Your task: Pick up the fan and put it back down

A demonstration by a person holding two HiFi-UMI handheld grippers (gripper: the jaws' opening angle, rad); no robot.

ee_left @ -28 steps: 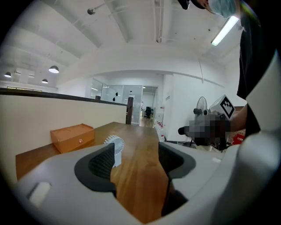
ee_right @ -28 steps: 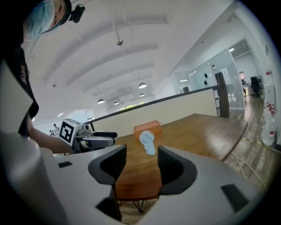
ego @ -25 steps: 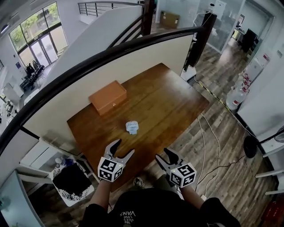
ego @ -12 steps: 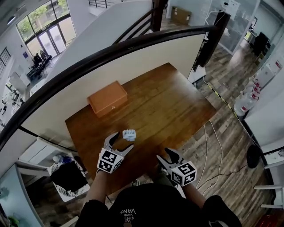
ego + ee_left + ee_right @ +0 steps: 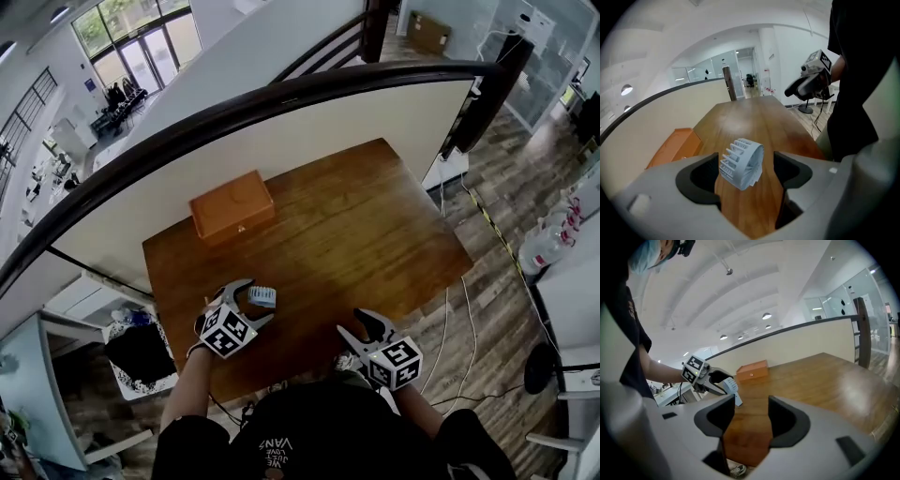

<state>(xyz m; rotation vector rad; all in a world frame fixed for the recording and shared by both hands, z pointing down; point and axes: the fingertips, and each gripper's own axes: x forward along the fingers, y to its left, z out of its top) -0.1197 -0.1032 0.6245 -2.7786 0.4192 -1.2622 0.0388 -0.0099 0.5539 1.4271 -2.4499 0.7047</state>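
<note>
The fan (image 5: 742, 163), a small pale blue-grey ring with many thin fins, rests on the wooden surface (image 5: 356, 225) in its near-left part, well apart from the orange-brown box (image 5: 232, 206) that stands further back by the wall. The left gripper (image 5: 257, 301) has the fan between its jaws, which are opening and stand wide. Neither pad presses on the fan, and it seems a little closer to the left pad than to the right one. I judge the step in hand to be the grasp, with the lift not yet begun. To do it well, the gripper should first be centred so that both pads meet the fan at the same time, otherwise the first pad will push this light thing across the smooth wood. The fins look thin and probably fragile, so I would close on the solid ring, gently, only until it stops slipping. In the left gripper view the fan looks tilted, so the pads may need a small turn to meet it squarely. A short straight lift is enough, then down on the same bare place. The right gripper (image 5: 359, 327) is empty, its jaws apart, over the near edge, and it is better kept there.
</note>
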